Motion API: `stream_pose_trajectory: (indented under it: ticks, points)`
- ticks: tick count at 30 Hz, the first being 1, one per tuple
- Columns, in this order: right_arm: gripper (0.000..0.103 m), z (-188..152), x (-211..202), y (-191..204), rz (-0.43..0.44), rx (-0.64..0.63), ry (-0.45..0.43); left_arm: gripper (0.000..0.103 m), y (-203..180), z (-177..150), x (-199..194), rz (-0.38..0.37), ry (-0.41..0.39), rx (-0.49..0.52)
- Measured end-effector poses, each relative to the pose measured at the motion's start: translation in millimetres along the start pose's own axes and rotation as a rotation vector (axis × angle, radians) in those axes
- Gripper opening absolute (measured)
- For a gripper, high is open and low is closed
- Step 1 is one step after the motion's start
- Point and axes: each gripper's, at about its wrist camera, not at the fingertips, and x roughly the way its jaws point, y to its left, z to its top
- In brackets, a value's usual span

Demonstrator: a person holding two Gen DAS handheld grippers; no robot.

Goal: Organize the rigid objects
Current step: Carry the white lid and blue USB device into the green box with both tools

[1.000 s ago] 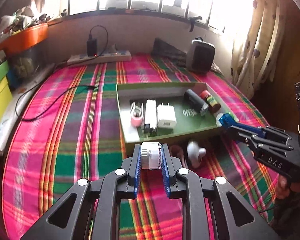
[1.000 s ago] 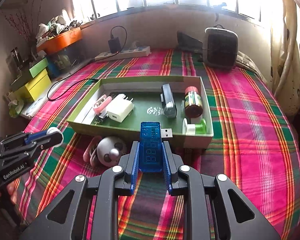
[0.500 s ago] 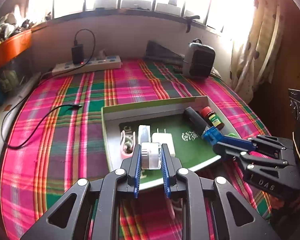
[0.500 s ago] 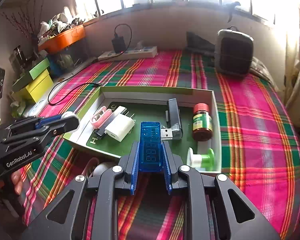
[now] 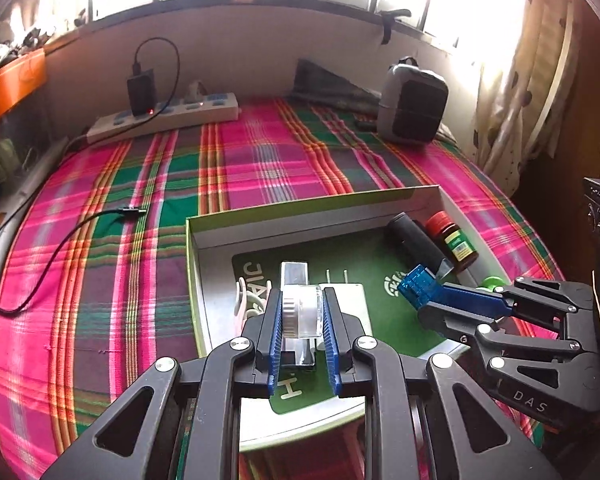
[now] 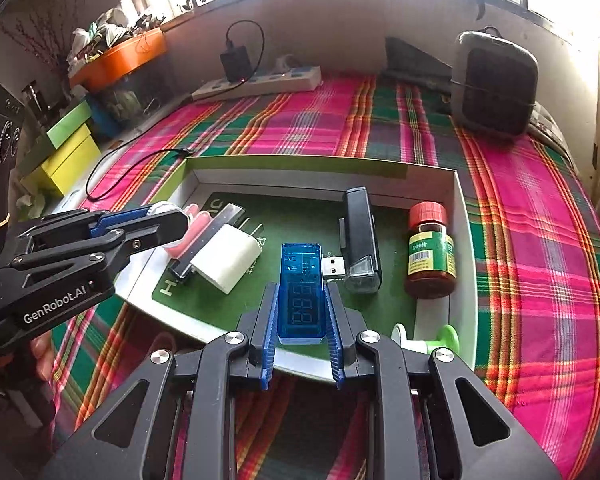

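Left gripper (image 5: 302, 312) pinches a small round clear-plastic jar (image 5: 302, 311) with ribbed white lid, held over the shallow cardboard tray (image 6: 466, 216). Right gripper (image 6: 302, 312) clamps a translucent blue USB meter (image 6: 302, 290), flat and rectangular, above the tray's green floor. Tray sits on plaid-covered bed (image 6: 540, 240); inside: white charger (image 6: 226, 260), black cylinder (image 6: 360, 236), red-capped bottle (image 6: 430, 252).

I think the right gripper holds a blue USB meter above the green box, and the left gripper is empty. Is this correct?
Not quite. The left gripper is not empty: the left wrist view shows it shut on a small white round jar. The rest stands: the right gripper holds the blue USB meter above the green box.
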Motion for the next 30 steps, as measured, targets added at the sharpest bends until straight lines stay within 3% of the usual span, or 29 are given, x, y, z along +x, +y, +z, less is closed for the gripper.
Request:
stream_pose_trajectory:
  ticks: [25, 30]
  points:
    - [0.023, -1, 14, 0, -0.042, -0.034, 0.010, 0.019, -2, -2, 12, 0.000, 0.030, -0.001]
    - [0.023, -1, 14, 0, -0.033, -0.029, 0.007, 0.027, -1, -3, 11, 0.000, 0.031, -0.002]
